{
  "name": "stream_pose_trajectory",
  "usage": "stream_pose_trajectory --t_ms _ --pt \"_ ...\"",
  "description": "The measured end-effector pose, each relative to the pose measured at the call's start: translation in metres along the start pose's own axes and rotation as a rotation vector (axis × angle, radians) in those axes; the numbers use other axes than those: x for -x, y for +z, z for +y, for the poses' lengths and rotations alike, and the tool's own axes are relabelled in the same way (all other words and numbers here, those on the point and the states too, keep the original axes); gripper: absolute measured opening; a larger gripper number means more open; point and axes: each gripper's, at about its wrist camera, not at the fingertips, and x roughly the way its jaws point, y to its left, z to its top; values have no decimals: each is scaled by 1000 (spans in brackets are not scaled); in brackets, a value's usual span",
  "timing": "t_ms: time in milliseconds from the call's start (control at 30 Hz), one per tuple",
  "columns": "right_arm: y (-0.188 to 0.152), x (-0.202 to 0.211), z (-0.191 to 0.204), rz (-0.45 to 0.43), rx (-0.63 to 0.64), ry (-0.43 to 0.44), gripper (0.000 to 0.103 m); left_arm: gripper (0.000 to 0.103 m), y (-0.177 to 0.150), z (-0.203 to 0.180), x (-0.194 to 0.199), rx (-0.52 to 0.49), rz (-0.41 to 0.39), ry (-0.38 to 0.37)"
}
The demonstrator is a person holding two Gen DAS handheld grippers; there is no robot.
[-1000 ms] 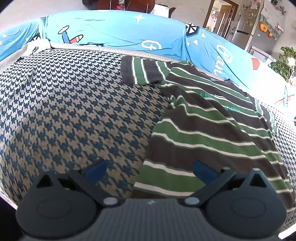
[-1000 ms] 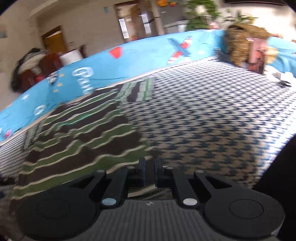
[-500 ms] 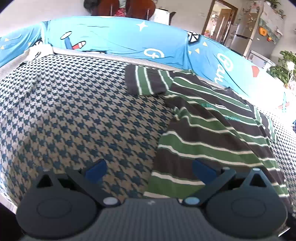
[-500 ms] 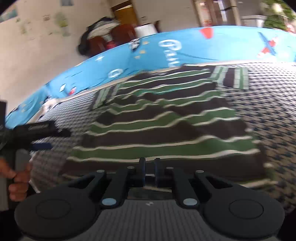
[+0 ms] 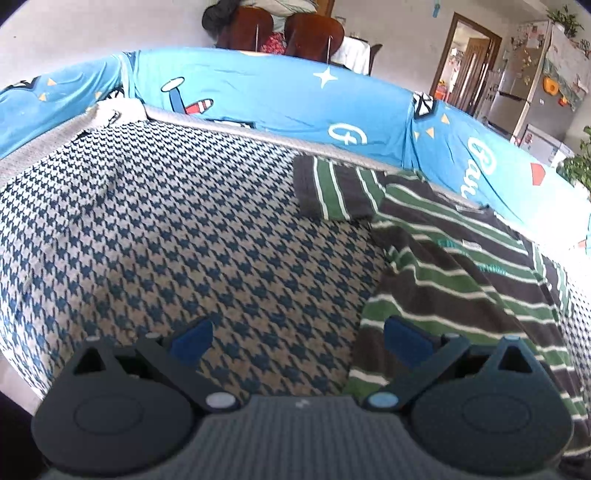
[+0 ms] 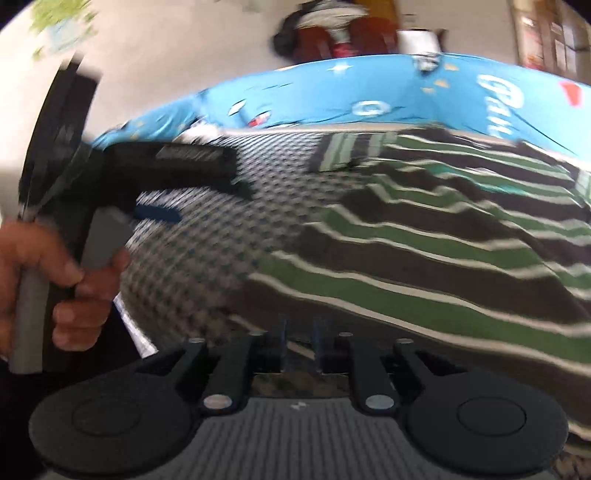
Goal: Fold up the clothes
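Left tongs [image 5: 299, 338]: blue pads spread wide, nothing between them. They hang above the houndstooth cover [image 5: 184, 240], with the right-hand pad over the near hem of the striped shirt [image 5: 461, 288].

Right tongs [image 6: 301, 341]: jaws opening, only a narrow gap so far. The view is motion-blurred; the hem of the shirt [image 6: 424, 258] sits just at the tips, and whether any cloth is still between the pads cannot be told.

Striped shirt: green, dark grey and white bands, spread flat on the right side of the cover, collar end toward the far blue backrest [image 5: 277, 92]. One sleeve [image 5: 336, 188] lies out flat to the left, near the backrest seam. A small label shows near the neckline.

Seen from the right wrist, the person's left hand [image 6: 62, 280] grips the grey handle of the left tongs at the left edge of view, its blue pad out over the cover, apart from the shirt.

Beyond the backrest: dark wooden chairs [image 5: 280, 33], a doorway [image 5: 469, 70], a fridge [image 5: 532, 81], a plant [image 5: 580, 170] at the right edge.
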Motion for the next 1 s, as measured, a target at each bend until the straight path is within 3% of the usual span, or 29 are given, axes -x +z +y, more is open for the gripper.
stream_pose_trajectory --t_ms 233,433,633,700,767,800,900,1000 --pt "6 -34 39 30 176 23 37 103 7 9 7 48 -21 -19" --pt "4 -55 48 62 235 19 39 103 9 14 9 76 -18 -35" --pt "1 -68 52 53 307 -43 39 103 10 14 11 79 -26 -37" --pt "1 -69 50 48 306 -53 36 103 9 14 11 79 -28 -36" --pt "2 -69 47 43 287 -59 16 103 9 14 12 78 -32 -33" --pt "3 -69 44 42 275 -61 13 103 9 14 12 76 -36 -30" --pt "7 -65 34 40 198 -34 10 103 9 13 14 66 -53 -14" --pt "14 -54 29 15 102 50 10 103 11 12 19 54 -94 15"
